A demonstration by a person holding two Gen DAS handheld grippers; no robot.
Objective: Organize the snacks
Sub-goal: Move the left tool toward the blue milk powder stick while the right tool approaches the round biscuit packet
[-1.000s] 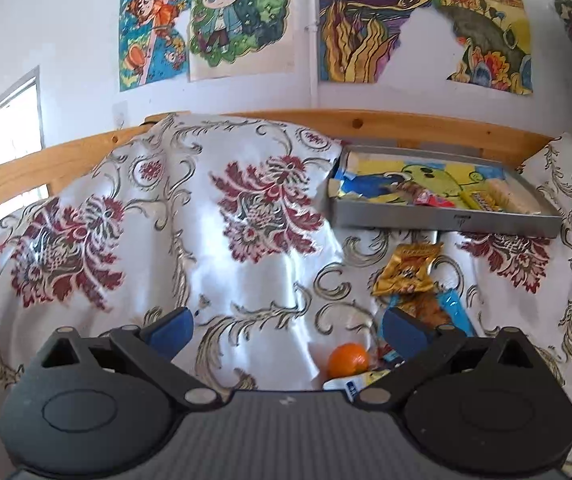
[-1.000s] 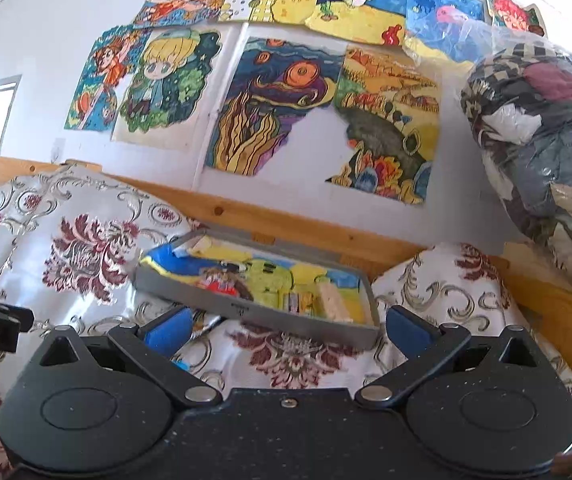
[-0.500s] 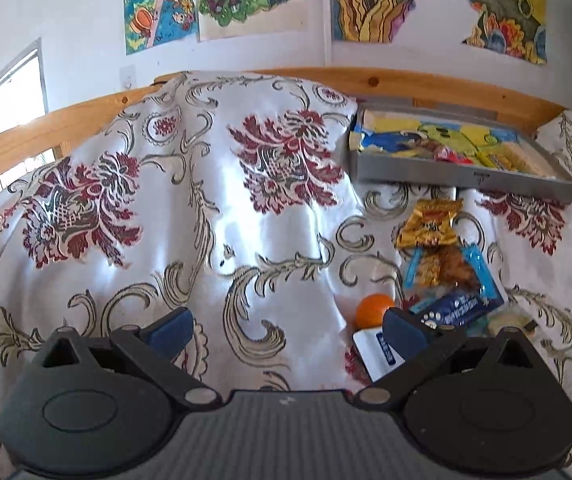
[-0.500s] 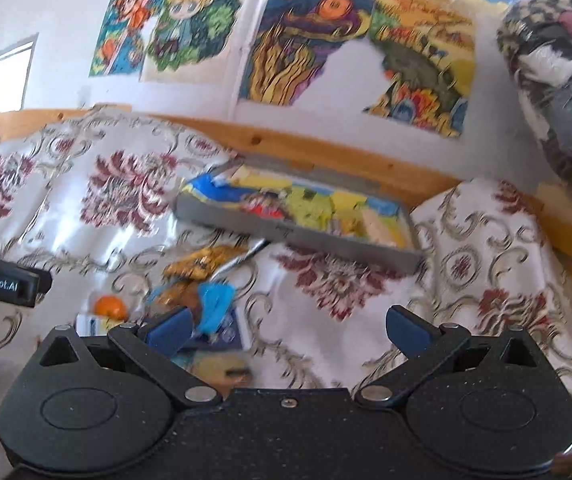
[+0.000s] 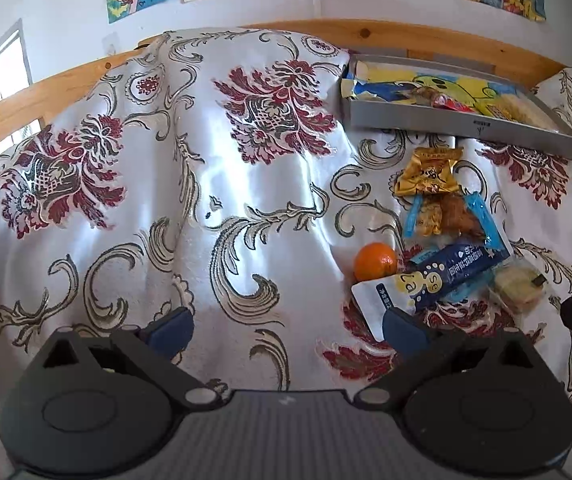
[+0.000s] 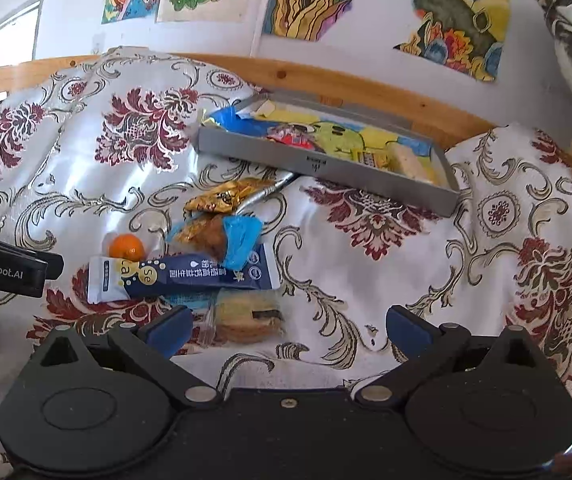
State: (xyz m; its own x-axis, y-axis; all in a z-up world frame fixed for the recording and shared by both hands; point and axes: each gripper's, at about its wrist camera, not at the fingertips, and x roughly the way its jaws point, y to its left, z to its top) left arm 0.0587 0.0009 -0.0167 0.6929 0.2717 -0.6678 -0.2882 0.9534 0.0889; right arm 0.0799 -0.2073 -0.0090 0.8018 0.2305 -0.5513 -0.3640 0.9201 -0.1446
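Left wrist view: my left gripper [image 5: 286, 326] is hovering with jaws spread, holding nothing; the orange [image 5: 376, 261], gold packet [image 5: 428, 176] and blue bar packet [image 5: 452, 270] are lying loose on the patterned cloth [image 5: 205, 184], short of the grey tray [image 5: 458, 124].

Right wrist view: my right gripper [image 6: 288, 326] is waiting, jaws spread, just before the clear-wrapped biscuit [image 6: 245, 316]. I am judging a few snacks trayed and most left to sort.

Right gripper [image 6: 288, 326] hovers spread over snack pile [image 6: 189, 256]; tray [image 6: 326, 168] beyond.
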